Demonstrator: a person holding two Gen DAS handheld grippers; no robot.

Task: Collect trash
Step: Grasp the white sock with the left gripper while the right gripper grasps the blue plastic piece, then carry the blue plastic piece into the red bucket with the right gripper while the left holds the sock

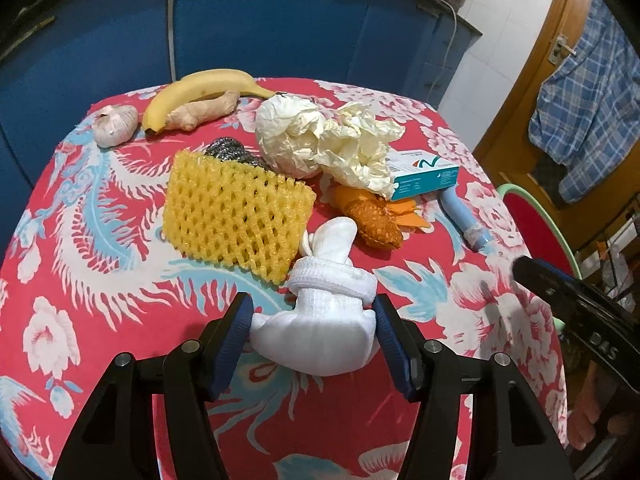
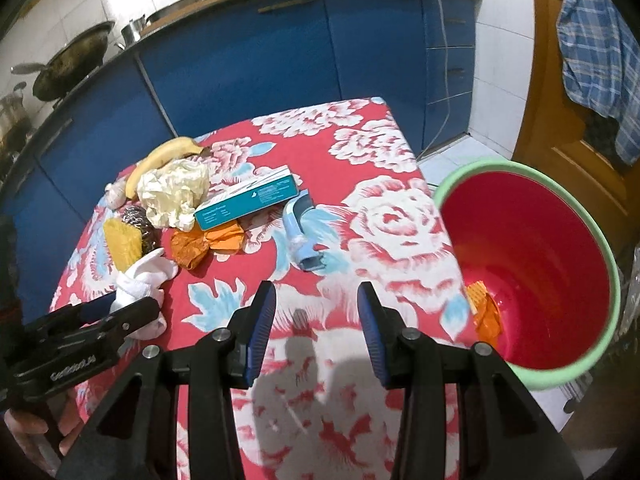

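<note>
Left wrist view: your left hand-held gripper (image 1: 314, 332) is clamped on a balled white sock (image 1: 320, 320), both blue pads pressing its sides just above the red floral worktop (image 1: 100, 280). Beyond lie the yellow foam net (image 1: 236, 216), a steel scourer (image 1: 232, 152), crumpled cream paper (image 1: 328, 140), an orange wrapper (image 1: 372, 216), a teal box (image 1: 424, 176) and a blue tube (image 1: 464, 220); banana (image 1: 200, 92), ginger (image 1: 204, 110) and garlic (image 1: 116, 124) sit at the far edge.

Right wrist view: your right hand-held gripper (image 2: 316, 328) hangs empty over bare cloth, jaws at a middling gap, nothing between them. The red bin (image 2: 532, 184) with its green rim stands just off the worktop's right edge, an orange scrap (image 2: 486, 312) already inside.

The risks: the sock is soft and its loose end trails by the foam net, so a lift may drag the net along or let the sock slip. The two grippers are near each other, and crossing toward the bin invites a clash. The sock may not be trash at all.
</note>
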